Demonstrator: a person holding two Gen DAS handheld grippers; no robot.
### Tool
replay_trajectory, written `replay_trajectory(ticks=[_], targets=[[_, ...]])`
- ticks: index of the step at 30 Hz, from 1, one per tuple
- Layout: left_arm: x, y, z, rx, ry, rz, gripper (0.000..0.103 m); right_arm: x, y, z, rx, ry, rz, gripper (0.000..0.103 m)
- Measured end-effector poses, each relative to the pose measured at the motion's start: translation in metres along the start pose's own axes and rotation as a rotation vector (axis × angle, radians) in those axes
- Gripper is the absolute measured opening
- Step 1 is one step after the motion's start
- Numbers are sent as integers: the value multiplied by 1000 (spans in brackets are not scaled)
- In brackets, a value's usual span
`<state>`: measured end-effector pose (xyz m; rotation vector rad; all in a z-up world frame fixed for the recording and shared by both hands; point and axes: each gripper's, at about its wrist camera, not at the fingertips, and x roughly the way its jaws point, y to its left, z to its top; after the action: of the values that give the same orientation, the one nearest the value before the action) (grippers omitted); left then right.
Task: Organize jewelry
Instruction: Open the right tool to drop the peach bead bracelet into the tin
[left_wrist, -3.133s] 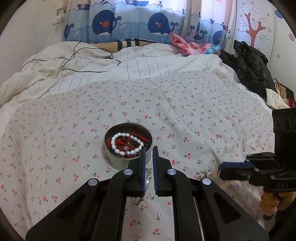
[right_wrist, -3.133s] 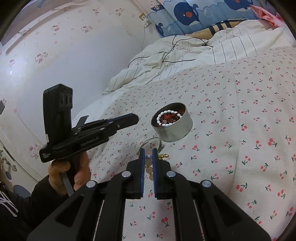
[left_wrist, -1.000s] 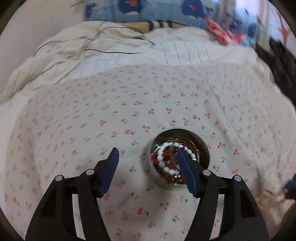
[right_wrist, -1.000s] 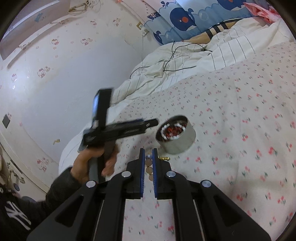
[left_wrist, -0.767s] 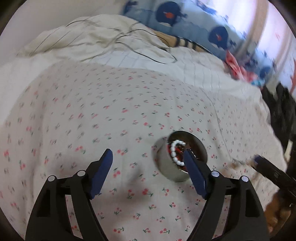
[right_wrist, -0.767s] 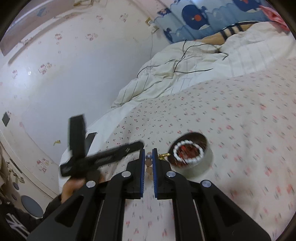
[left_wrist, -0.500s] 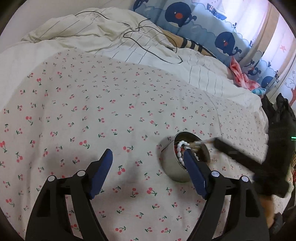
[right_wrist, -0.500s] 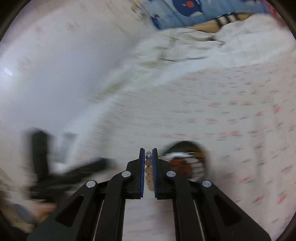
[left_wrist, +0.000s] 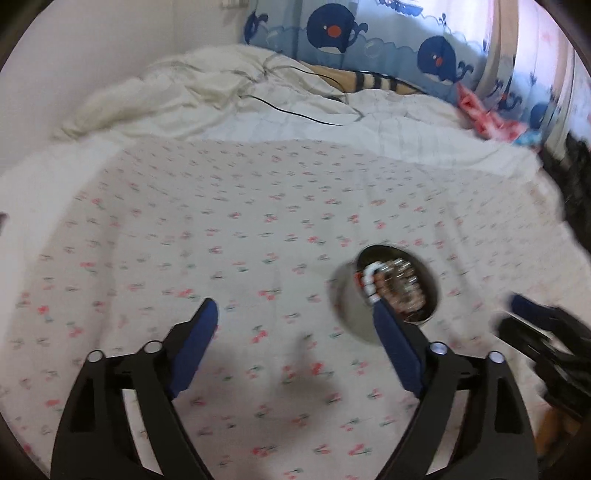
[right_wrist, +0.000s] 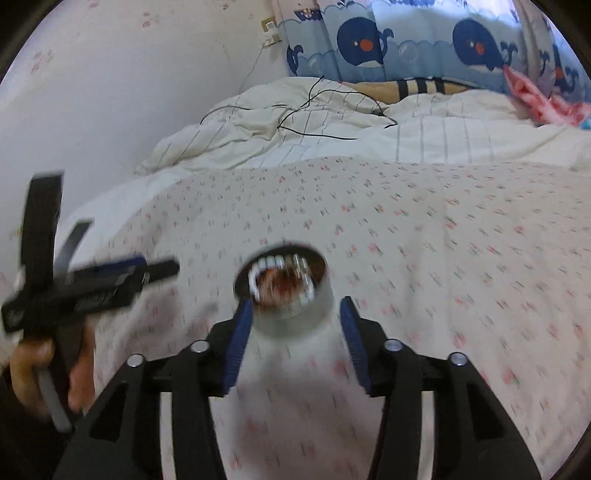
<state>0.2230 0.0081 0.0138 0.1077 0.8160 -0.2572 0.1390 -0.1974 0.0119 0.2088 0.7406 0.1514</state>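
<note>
Right hand-held gripper hangs released just above and before the tin, jaws just opened, nothing between the pads in the right wrist view; the tin sits past the tips, framed by them but not pinched. Left hand-held gripper is spread wide too, jaws just opened further, empty, with only bed sheet between its fingers and the tin off by its right finger.

Bed carries the tin, upright on the cherry-print sheet. Inside: white bead bracelet, red bits, and a beaded strand lying on top, blurred.

Step, as I read it: drop-off of a piece into the tin, prob. done. Next calls for pulling the right one clear w/o knocking the tin, then checking the sheet for any piece left; none shows now.
</note>
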Motion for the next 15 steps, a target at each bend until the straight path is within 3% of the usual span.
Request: replay_trajectory(ticks=[6, 15], targets=[[-4, -17, -12, 53, -23, 75, 87, -19, 0, -40, -16, -1, -87, 63], [-12, -38, -18, 112, -57, 114, 90, -13, 5, -43, -47, 1, -138, 70]])
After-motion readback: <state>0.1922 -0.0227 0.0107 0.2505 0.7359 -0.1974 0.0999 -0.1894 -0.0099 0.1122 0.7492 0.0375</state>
